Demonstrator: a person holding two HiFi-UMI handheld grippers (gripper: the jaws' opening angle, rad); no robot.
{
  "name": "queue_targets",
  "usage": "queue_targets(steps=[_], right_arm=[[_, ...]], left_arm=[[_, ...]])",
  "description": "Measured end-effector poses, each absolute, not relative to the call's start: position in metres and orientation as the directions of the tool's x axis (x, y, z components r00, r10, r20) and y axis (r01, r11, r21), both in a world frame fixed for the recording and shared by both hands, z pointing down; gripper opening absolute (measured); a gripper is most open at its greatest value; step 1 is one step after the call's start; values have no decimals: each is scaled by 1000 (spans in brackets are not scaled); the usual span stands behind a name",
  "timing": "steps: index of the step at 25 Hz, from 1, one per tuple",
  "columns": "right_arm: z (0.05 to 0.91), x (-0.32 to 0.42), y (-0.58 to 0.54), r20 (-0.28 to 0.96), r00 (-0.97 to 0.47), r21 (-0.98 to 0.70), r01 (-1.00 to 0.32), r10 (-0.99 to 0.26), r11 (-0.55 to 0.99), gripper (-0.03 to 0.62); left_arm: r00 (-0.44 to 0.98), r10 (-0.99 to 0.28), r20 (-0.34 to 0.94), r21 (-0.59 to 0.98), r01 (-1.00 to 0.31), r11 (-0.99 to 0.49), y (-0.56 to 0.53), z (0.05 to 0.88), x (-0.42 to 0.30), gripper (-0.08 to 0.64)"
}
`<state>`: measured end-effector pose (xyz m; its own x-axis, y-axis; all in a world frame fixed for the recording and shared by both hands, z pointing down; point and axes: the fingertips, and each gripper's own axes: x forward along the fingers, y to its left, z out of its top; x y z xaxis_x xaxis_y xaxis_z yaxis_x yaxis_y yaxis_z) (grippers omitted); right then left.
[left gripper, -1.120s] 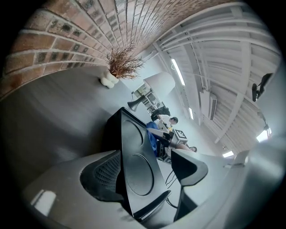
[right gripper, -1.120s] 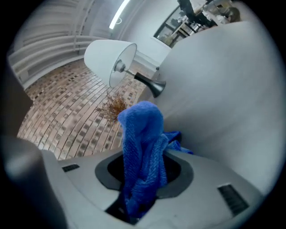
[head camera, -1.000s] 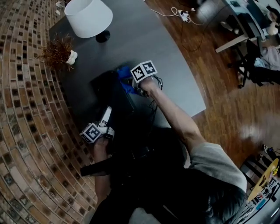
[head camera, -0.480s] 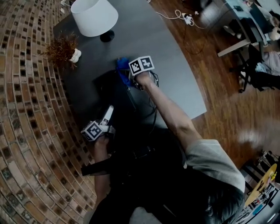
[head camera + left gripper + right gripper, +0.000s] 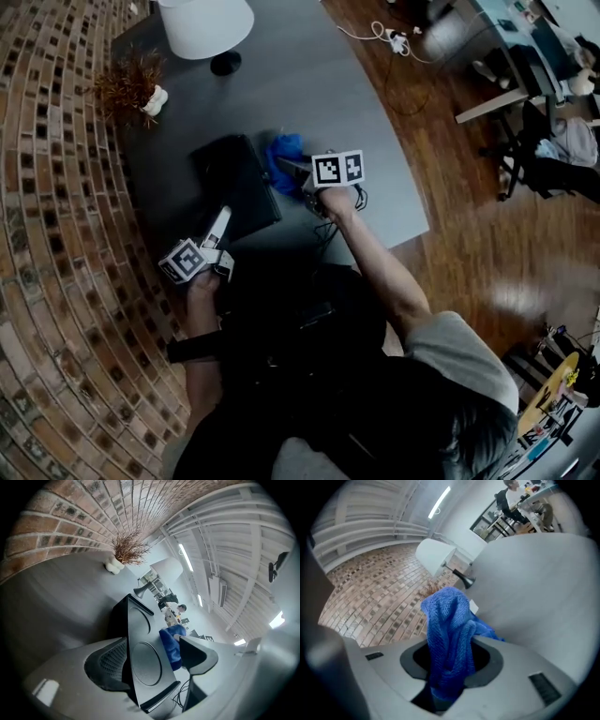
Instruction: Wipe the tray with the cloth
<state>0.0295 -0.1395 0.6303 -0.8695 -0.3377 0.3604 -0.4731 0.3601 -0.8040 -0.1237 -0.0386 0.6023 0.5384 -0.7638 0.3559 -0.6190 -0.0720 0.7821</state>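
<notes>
**Colleague:** Two claws on screen. What did each one have?

**Operator:** My right claw (image 5: 451,665) was pinched narrow on the blue cloth (image 5: 284,152). A fold of it stood bunched up out of the claw, and the rest trailed off to one side.

**Colleague:** And where was the cloth relative to the tray?

**Operator:** Off it. From the head view I saw the cloth just beside the right edge of the black tray (image 5: 230,178), over the bare grey table (image 5: 309,84). I couldn't tell whether it touched the table.

**Colleague:** And the left?

**Operator:** My left claw (image 5: 152,648) stood wide, with the tray's near corner between its two sides. The tray lay against one side. On the other side I saw a gap, and the cloth showed through it. I made out two round recesses in the tray.

**Colleague:** Anything else on the table?

**Operator:** At the far end I saw a lamp with a white shade (image 5: 206,19). Near it, by the brick wall, stood a dried plant in a small white pot (image 5: 127,86). Both were well apart from the tray.
</notes>
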Motion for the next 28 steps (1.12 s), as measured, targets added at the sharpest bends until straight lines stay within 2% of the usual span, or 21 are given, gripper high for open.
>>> queue_targets(steps=[4, 8, 9, 10, 12, 14, 18, 22, 23, 25, 28], right_arm=[[668, 1, -83, 405, -886, -839, -459, -226, 294, 127], [669, 22, -16, 510, -859, -816, -464, 52, 345, 127], [664, 25, -17, 513, -857, -807, -463, 46, 366, 127], [656, 26, -30, 498, -867, -799, -464, -10, 382, 127], [638, 24, -71, 432, -883, -791, -470, -186, 392, 127], [633, 13, -98, 373, -882, -797, -464, -289, 388, 129], [645, -1, -58, 370, -908, -840, -417, -194, 347, 129], [662, 25, 9, 466, -884, -841, -427, 46, 332, 129], [666, 32, 9, 501, -863, -817, -450, 58, 361, 129], [669, 43, -22, 550, -834, -754, -519, -46, 403, 129], [665, 38, -91, 512, -813, -732, -581, -277, 355, 129]], left_arm=[[514, -778, 362, 777, -628, -53, -37, 604, -126, 348], [486, -804, 342, 792, -610, -32, -38, 604, -128, 347], [481, -808, 340, 794, -608, -28, -37, 604, -129, 347], [477, -811, 338, 795, -606, -25, -37, 604, -130, 347], [475, -816, 329, 801, -598, -25, -38, 605, -131, 347], [476, -819, 321, 810, -586, -24, -39, 606, -131, 347], [473, -821, 318, 812, -584, -22, -36, 607, -130, 347], [459, -827, 324, 805, -592, -14, -38, 609, -135, 348], [460, -829, 317, 814, -581, -11, -38, 610, -136, 347], [462, -833, 303, 831, -556, -5, -37, 608, -134, 347], [452, -835, 312, 844, -536, 25, -35, 610, -131, 347]])
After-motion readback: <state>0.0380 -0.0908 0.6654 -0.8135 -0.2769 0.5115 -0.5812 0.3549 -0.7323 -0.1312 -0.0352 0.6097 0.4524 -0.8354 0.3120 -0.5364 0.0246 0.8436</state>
